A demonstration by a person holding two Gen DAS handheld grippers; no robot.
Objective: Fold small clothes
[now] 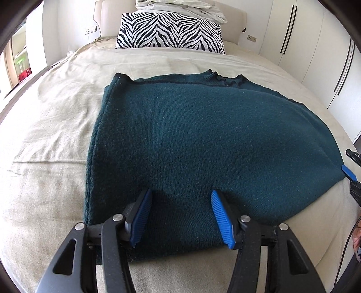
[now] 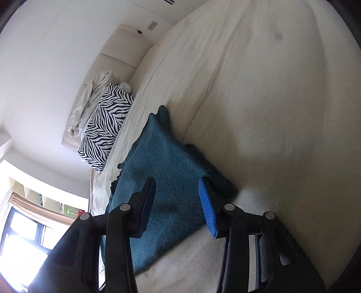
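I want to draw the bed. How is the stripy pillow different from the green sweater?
The zebra pillow has black-and-white stripes; the sweater is plain dark teal. The pillow leans against the headboard, while the sweater lies flat and folded nearer the grippers. The pillow looks smooth; the sweater looks fuzzy and knitted. Both rest on the beige bed sheet.

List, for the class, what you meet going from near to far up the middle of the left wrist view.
Left gripper → dark teal sweater → bare beige bedsheet → zebra-print pillow → pile of pale bedding.
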